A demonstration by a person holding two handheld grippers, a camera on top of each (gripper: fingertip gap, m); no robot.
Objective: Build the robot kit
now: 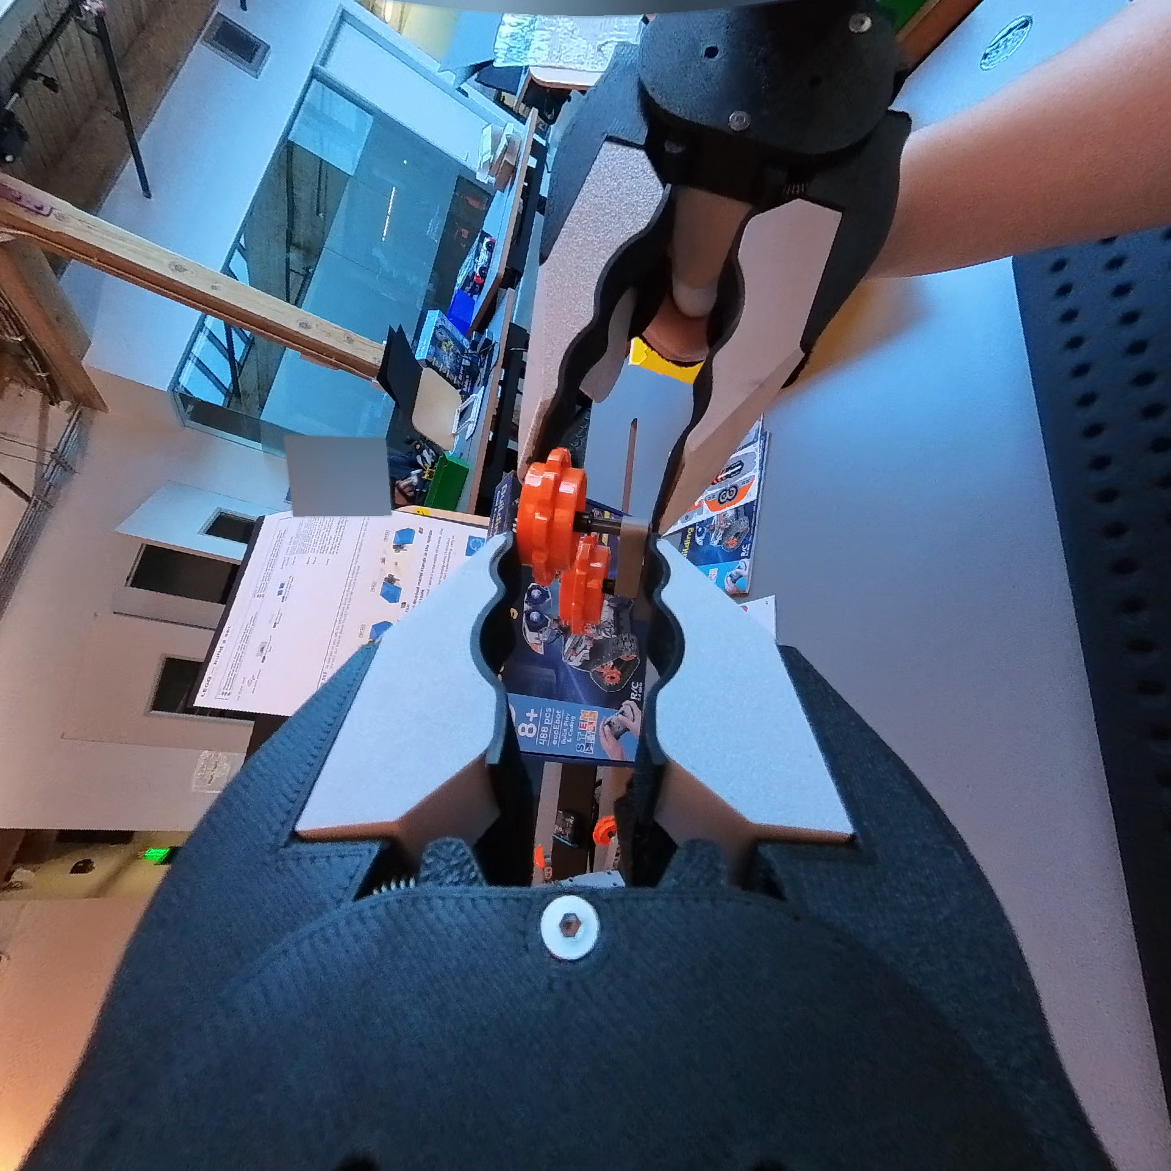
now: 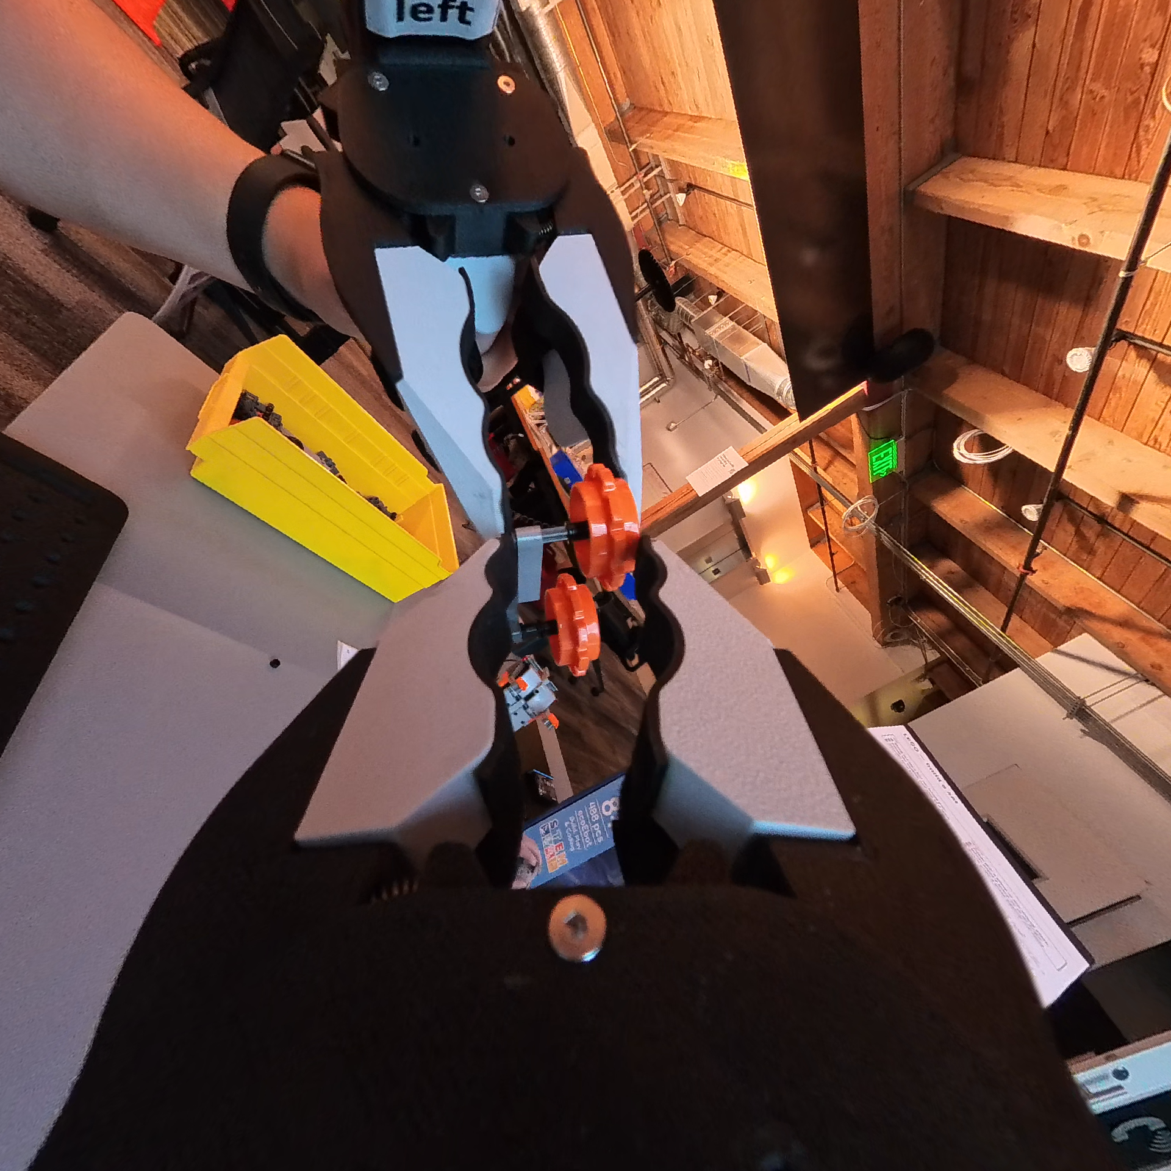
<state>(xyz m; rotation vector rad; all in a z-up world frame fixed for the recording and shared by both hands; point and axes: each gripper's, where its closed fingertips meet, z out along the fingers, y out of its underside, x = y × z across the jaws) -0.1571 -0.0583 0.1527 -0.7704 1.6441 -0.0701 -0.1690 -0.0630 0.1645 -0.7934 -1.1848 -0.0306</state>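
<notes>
The left claw and the right claw meet tip to tip, lifted above the table. Between them sits a small assembly: a grey beam carrying two orange gears on short black axles. The right claw's jaws stand apart, the beam touching its left jaw and the larger gear its right; whether it is clamped I cannot tell. Whether the left claw grips the beam I cannot tell either. Below lies a blue toy box. A printed instruction sheet lies to its left. A yellow parts bin stands farther off on the table.
</notes>
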